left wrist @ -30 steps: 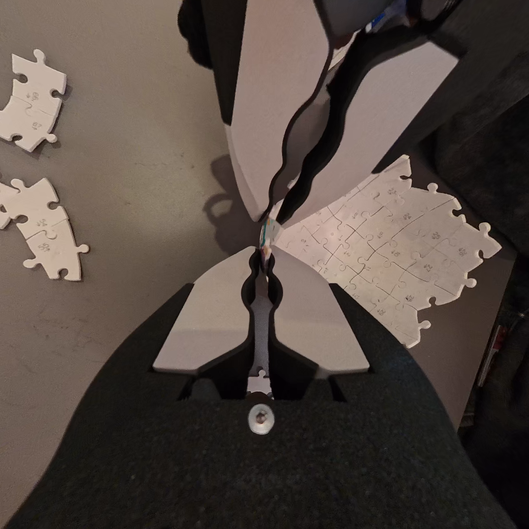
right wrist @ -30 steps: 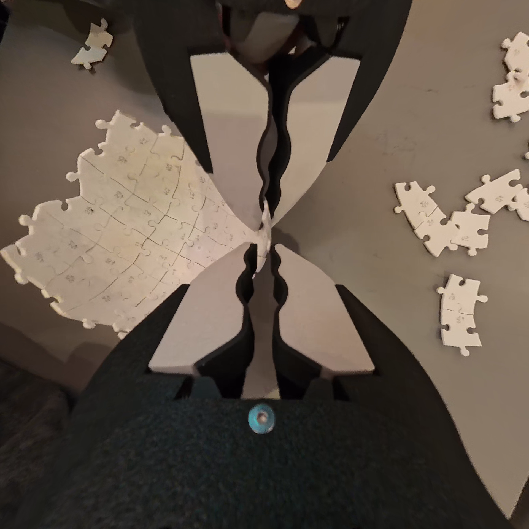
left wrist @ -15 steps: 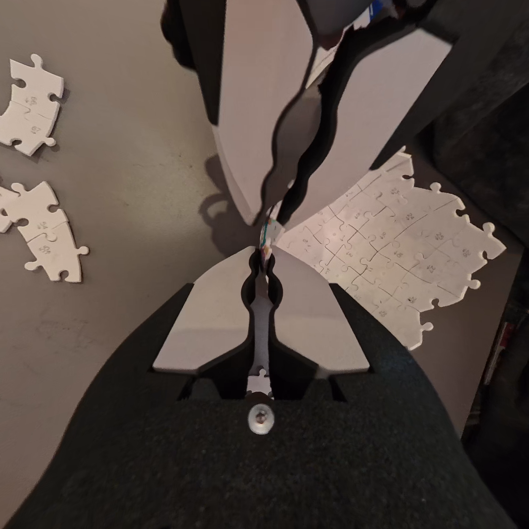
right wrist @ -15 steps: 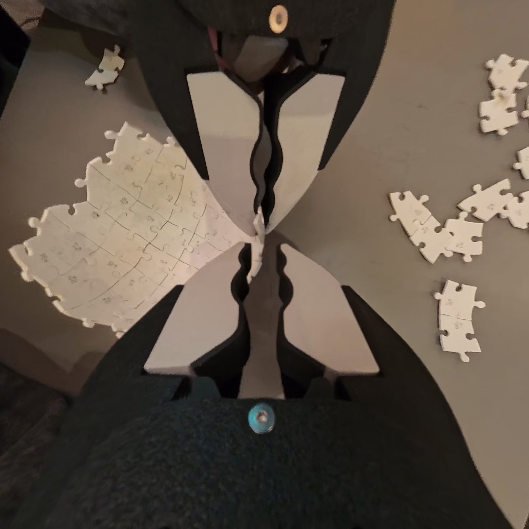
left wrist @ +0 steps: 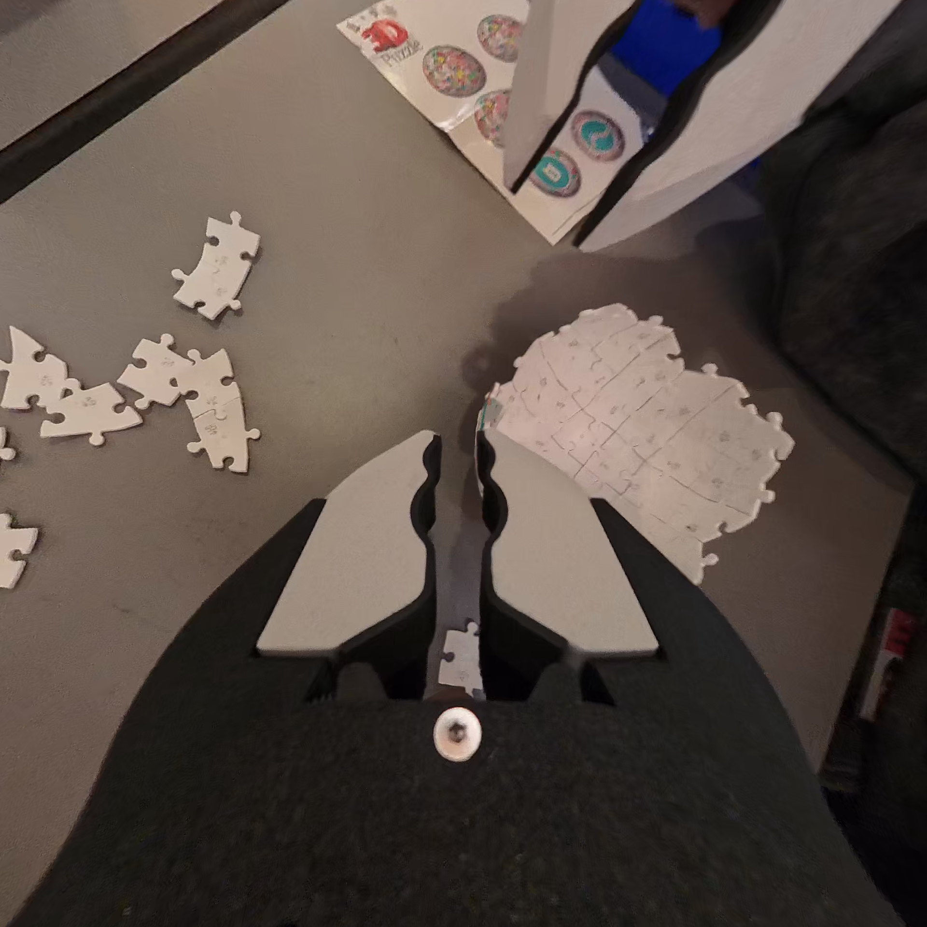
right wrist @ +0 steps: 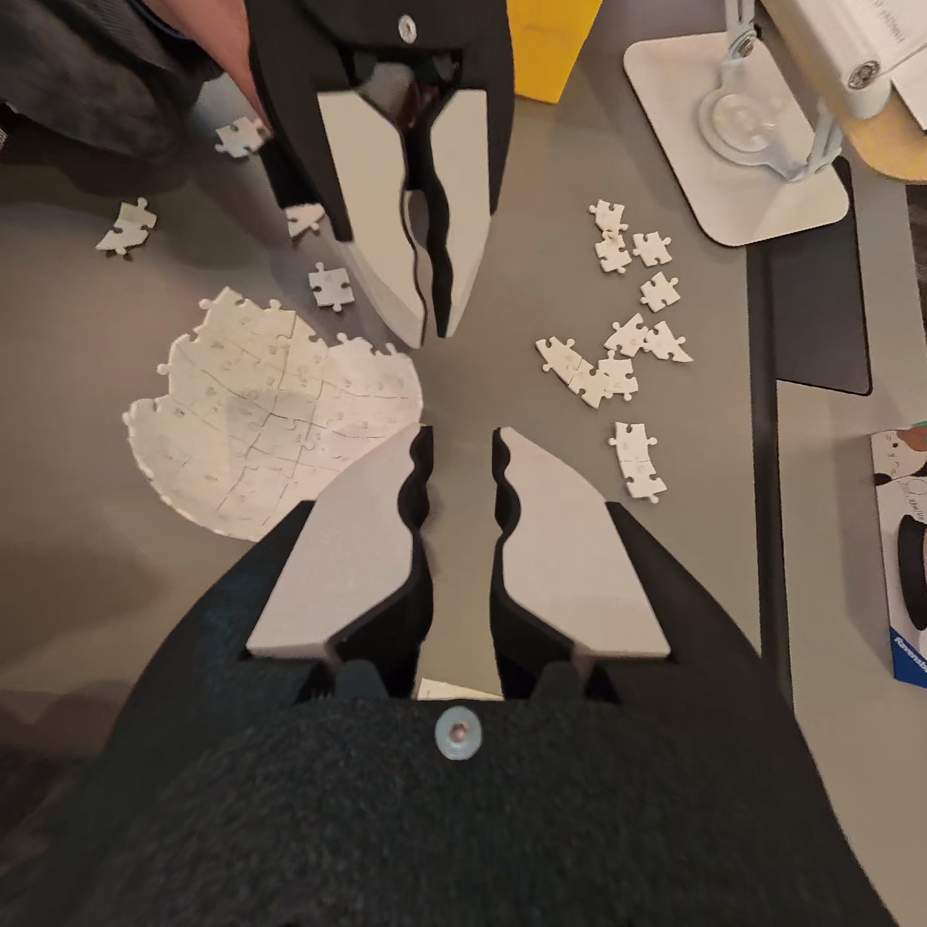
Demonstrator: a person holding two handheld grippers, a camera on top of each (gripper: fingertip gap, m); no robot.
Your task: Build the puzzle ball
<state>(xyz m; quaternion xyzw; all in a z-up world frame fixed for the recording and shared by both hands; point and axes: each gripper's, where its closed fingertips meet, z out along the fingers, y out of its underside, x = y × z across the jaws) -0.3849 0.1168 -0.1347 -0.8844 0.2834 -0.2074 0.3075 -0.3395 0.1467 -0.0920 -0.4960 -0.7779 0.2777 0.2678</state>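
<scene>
The curved puzzle shell (right wrist: 271, 406) is lying on the grey table (right wrist: 501, 311), left of the loose pieces (right wrist: 617, 351). The right gripper (right wrist: 461, 436) is spreading empty; the left gripper (left wrist: 457, 444) is gaping narrowly, gripping nothing.

pretty decent open lane down the middle of the grey table (right wrist: 506, 321); the half-built puzzle shell (right wrist: 261, 416) blocks one side, sitting just beside the right gripper (right wrist: 461, 434), whose fingers are spread with bare table between them; scattered loose pieces (right wrist: 597, 373) clutter the other side; the left gripper (right wrist: 431, 331) hangs over the far end of that lane; further back a white stand base (right wrist: 702, 165) and a yellow box (right wrist: 547, 50) close things off; an instruction sheet (left wrist: 451, 75) lies flat beyond the shell
</scene>
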